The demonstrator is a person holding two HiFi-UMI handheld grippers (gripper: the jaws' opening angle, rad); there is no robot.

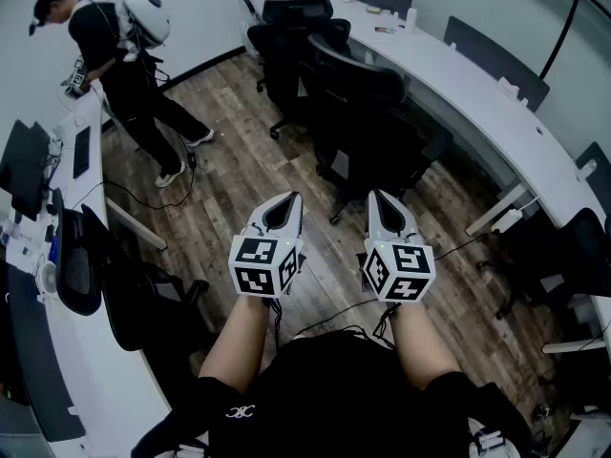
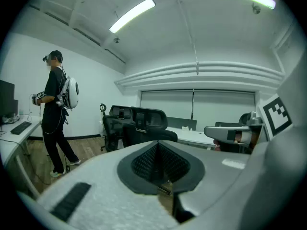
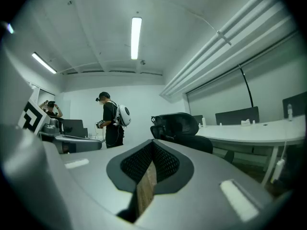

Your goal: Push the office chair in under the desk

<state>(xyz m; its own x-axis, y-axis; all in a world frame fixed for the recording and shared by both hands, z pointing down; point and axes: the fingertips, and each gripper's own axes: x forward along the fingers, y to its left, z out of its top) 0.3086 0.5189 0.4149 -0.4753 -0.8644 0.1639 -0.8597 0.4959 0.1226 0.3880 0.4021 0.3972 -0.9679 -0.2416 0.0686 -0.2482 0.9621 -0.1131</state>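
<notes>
My left gripper (image 1: 284,210) and right gripper (image 1: 383,208) were both squeezed closed on nothing, held side by side well out from the long white curved desk (image 1: 477,98). The black high-backed office chair (image 1: 361,113) stood ahead of them, pulled out beside that desk. A person in black clothes (image 1: 124,55) stood far across from the desk.

Grey-brown wood-plank floor (image 1: 239,175), plain white walls (image 1: 196,12), white ceiling (image 3: 96,37) with long bright strip lights (image 2: 133,14).
</notes>
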